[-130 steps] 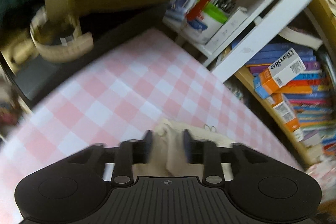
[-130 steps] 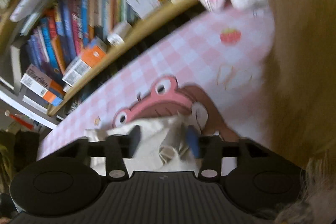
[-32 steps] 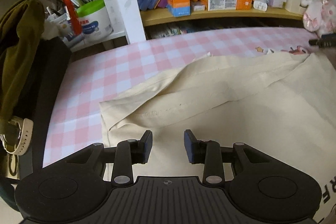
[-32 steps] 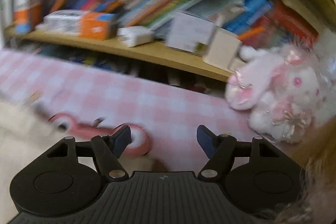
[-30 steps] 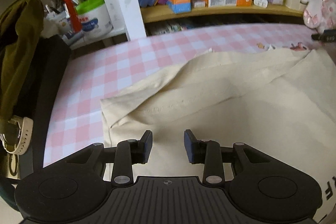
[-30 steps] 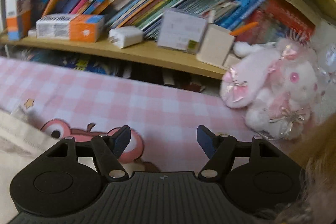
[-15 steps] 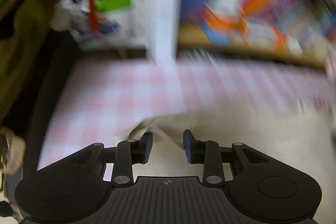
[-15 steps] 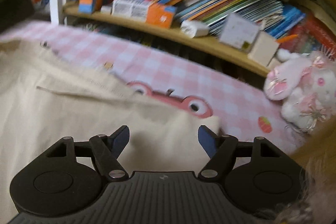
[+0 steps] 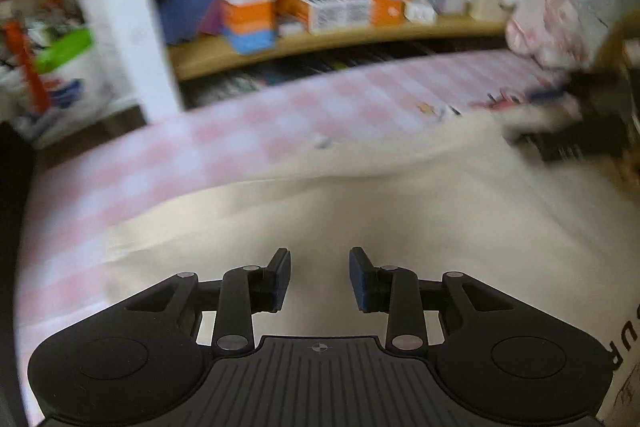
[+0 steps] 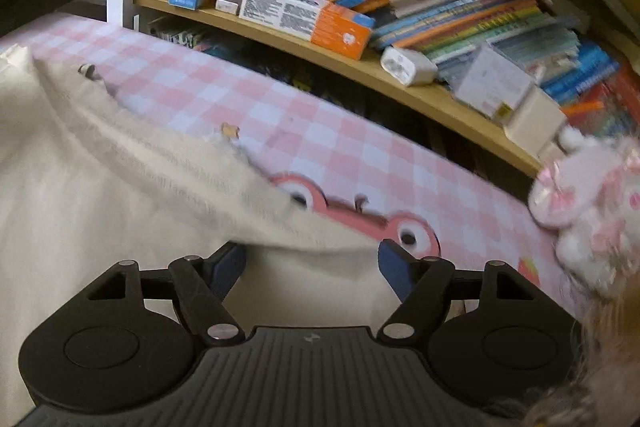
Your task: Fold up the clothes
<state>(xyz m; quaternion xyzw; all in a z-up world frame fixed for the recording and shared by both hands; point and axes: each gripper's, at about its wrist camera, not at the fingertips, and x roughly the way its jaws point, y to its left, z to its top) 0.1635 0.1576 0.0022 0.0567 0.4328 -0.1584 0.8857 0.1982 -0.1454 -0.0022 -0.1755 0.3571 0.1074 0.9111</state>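
A cream garment [image 9: 400, 211] lies spread flat on the pink checked tablecloth [image 9: 224, 131]. Dark printed letters show at its near right edge. My left gripper [image 9: 319, 277] hovers open over the garment's near left part, nothing between its fingers. In the right wrist view the same cream garment [image 10: 100, 211] fills the lower left, its far edge rumpled over a pink cartoon print [image 10: 360, 215] on the cloth. My right gripper [image 10: 312, 263] is wide open just above that far edge. The right gripper [image 9: 576, 123] also appears blurred at the far right of the left wrist view.
A wooden shelf [image 10: 360, 67] packed with books and orange boxes [image 10: 308, 15] runs along the table's far side. A pink plush toy [image 10: 592, 203] sits at the right end. A white upright post [image 9: 124, 11] and a tub of pens [image 9: 48, 67] stand at the left.
The left gripper has swung right and forward over the garment, with blur. The right gripper has pulled back from the shelf, and now sits over the garment's far edge. Both stay open.
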